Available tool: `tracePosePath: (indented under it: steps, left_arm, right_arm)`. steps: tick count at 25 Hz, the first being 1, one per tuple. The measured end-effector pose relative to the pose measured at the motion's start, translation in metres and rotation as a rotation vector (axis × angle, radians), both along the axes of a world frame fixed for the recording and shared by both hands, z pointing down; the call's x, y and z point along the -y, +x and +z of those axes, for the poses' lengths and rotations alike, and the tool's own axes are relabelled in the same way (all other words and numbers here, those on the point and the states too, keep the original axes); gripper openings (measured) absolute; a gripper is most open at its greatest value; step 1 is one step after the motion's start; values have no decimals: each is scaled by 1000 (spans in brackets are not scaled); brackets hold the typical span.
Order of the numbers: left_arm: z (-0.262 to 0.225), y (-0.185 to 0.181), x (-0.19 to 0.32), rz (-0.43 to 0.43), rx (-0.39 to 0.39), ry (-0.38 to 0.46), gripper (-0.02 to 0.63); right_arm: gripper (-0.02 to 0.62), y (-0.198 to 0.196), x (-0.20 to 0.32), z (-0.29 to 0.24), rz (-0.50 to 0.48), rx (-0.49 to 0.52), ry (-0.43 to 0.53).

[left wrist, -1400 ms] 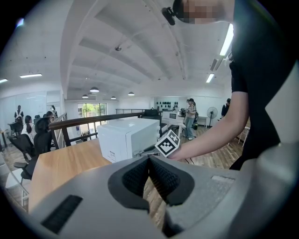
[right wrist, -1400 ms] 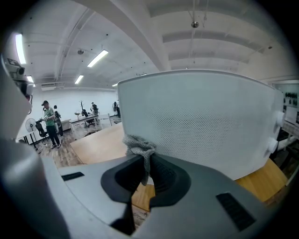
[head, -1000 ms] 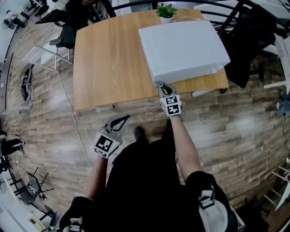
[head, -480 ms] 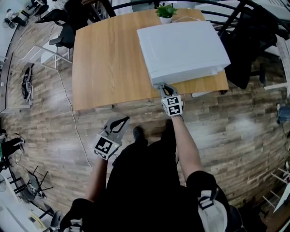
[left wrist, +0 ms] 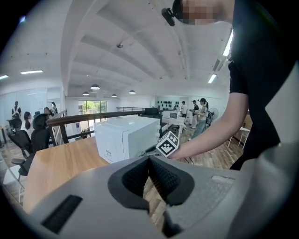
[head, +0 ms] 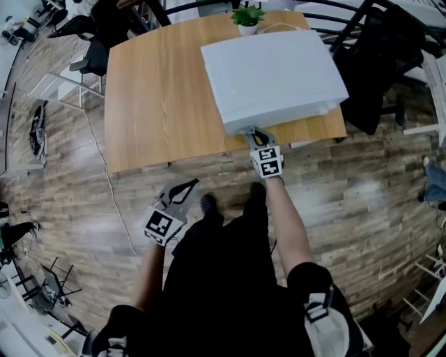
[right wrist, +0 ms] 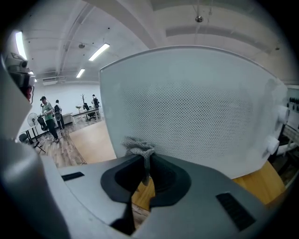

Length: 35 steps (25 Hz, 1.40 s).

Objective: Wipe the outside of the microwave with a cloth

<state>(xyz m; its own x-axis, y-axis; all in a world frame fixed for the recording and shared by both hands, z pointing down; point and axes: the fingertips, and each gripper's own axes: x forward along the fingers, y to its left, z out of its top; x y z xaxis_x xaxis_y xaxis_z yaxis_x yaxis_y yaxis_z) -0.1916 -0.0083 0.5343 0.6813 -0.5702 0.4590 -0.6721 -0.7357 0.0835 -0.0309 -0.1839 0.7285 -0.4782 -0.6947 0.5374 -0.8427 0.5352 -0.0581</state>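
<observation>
Cloth (right wrist: 139, 150) upright in right tool (right wrist: 145, 163), touching microwave (right wrist: 196, 107)

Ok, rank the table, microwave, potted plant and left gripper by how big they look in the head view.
1. table
2. microwave
3. left gripper, then potted plant: the gripper looks bigger, but it sits nearer the camera, so that order is unsure.

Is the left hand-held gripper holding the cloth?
No, the left hand-held gripper is shut and empty; the cloth is pinched in the right hand-held gripper.
</observation>
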Motion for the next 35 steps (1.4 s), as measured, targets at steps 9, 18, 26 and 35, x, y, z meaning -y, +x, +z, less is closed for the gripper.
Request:
tracePosePath:
  steps: [9, 18, 26, 35]
  left_arm:
    - [3, 27, 12, 2, -6, -10, 3]
    - [3, 51, 24, 0, -1, -6, 3]
    - [6, 76, 32, -9, -7, -12, 3]
    - [10, 103, 39, -28, -10, -15, 3]
  right_arm:
    - [29, 41, 12, 10, 19, -16, -22]
    - [29, 81, 23, 17, 33, -37, -36]
    - [29, 131, 36, 21, 75, -54, -46]
    - [29, 177, 48, 28, 85, -79, -50]
